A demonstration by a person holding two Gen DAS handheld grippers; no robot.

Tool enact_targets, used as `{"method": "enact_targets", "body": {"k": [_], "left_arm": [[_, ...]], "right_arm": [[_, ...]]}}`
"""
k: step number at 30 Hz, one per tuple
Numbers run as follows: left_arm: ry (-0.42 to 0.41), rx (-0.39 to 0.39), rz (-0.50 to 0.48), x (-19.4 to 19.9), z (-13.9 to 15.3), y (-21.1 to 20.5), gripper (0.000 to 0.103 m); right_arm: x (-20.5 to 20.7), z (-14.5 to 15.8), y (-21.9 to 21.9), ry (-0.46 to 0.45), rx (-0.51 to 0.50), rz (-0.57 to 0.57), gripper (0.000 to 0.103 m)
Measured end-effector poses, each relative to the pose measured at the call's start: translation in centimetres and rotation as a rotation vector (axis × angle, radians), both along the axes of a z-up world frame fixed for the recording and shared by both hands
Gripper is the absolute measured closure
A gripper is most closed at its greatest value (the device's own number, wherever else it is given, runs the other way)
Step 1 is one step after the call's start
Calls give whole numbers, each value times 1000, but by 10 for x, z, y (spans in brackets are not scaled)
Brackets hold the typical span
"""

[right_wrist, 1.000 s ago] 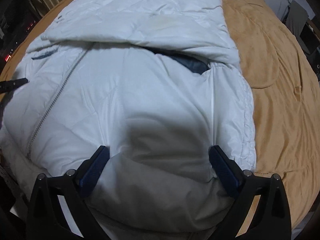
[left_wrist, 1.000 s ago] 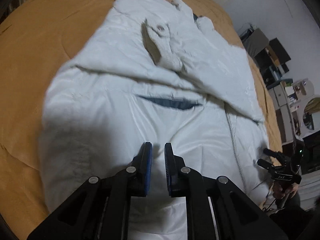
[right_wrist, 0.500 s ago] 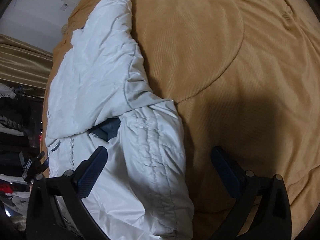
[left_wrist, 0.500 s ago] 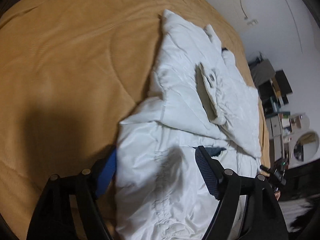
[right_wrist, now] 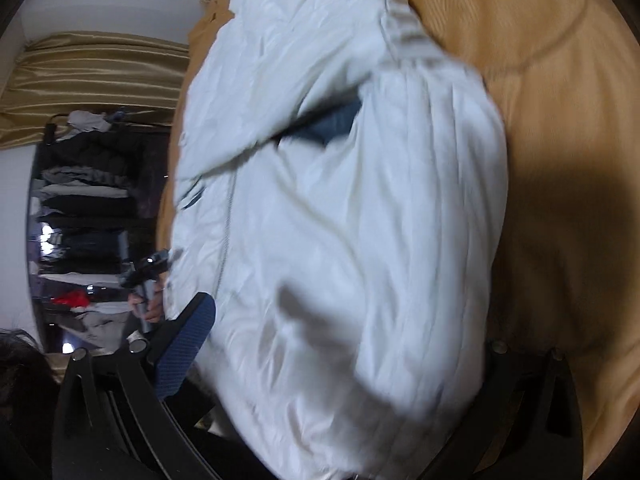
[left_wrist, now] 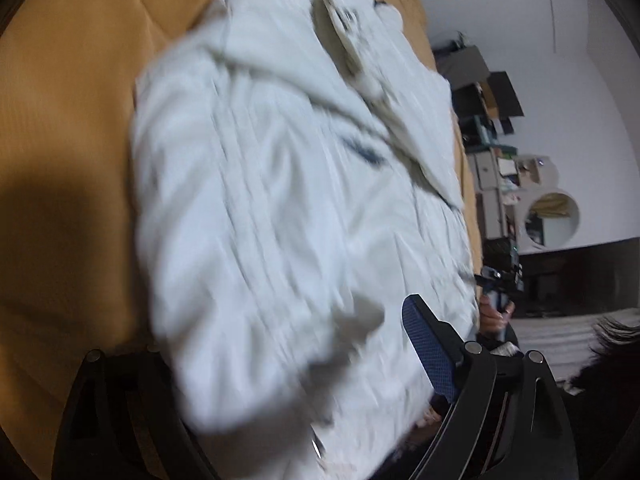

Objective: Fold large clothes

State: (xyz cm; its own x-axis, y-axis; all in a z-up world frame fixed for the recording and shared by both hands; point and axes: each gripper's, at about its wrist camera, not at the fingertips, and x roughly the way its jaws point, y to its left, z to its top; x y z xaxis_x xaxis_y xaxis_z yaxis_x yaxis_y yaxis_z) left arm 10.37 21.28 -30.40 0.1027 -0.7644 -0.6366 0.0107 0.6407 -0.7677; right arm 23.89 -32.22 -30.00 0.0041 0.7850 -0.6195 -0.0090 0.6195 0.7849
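Observation:
A big white padded jacket point(left_wrist: 280, 184) lies on an orange-brown bed cover point(left_wrist: 68, 92), its sleeves folded across the chest and dark blue lining showing in a gap point(right_wrist: 332, 124). My left gripper point(left_wrist: 280, 368) is open wide around the jacket's near left hem corner; only its right blue pad point(left_wrist: 428, 344) shows, the left finger is hidden under fabric. My right gripper point(right_wrist: 344, 364) is open wide around the near right hem corner; its left blue pad point(right_wrist: 184, 348) shows, the right finger is hidden. The jacket point(right_wrist: 340, 220) bulges between both pairs of fingers. Both views are motion-blurred.
The bed cover point(right_wrist: 560, 120) extends right of the jacket. Shelves with boxes and round mirrors point(left_wrist: 552, 216) stand by the white wall. A clothes rack with dark garments point(right_wrist: 88, 208) and gold curtains point(right_wrist: 100, 68) are to the left. Each view shows the other hand-held gripper point(left_wrist: 500, 280).
The left gripper opened from nearly shut to wide. Both grippers swung out to the hem corners, then pushed in so the jacket's hem now fills the space between their fingers.

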Motion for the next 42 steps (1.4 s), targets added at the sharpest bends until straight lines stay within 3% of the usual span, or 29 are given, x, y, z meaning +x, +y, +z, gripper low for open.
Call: {"method": "enact_targets", "body": {"k": [3, 6, 8, 10, 11, 12, 13, 14, 15, 18, 23, 25, 27, 30, 34, 37, 42], "left_arm": [[-40, -18, -18, -27, 2, -6, 14], [-56, -62, 2, -45, 2, -8, 14], [-66, -46, 27, -43, 1, -9, 16], [-17, -49, 107, -37, -6, -7, 16], [8, -62, 166, -33, -10, -3, 19], [11, -59, 211, -30, -11, 0, 35], [7, -28, 223, -28, -10, 0, 50], [15, 37, 217, -25, -10, -2, 77], [16, 64, 199, -22, -7, -4, 79], [-67, 109, 154, -29, 17, -7, 87], [-236, 132, -14, -61, 66, -12, 87], [-273, 98, -92, -80, 78, -12, 87], [-290, 16, -167, -103, 89, -6, 87], [-318, -50, -245, -119, 102, -1, 86], [-307, -63, -137, -78, 112, 7, 86], [-300, -43, -30, -31, 124, 14, 86], [-167, -108, 196, 83, 126, 24, 82]], "right_arm": [[-27, 8, 9, 10, 33, 79, 0], [-48, 19, 17, -29, 42, 121, 0], [-54, 22, 21, -59, 36, 118, 1], [-48, 18, 27, -41, -12, 83, 13], [-43, 15, 30, -27, -49, 55, 36], [-38, 12, 30, -12, -88, 23, 68], [-35, 8, 29, 12, -131, 0, 78], [-32, 6, 31, 32, -148, -12, 83], [-32, 10, 34, 15, -157, -14, 89], [-44, 45, 33, -120, -172, 18, 94], [-70, 111, 30, -347, -211, 126, 95], [-87, 132, 28, -403, -203, 182, 95], [-114, 150, 26, -459, -200, 306, 95], [-144, 160, 25, -482, -180, 423, 96], [-127, 165, 21, -494, -161, 369, 96], [-72, 181, 20, -499, -159, 255, 96], [32, 205, 9, -473, -186, 22, 95]]}}
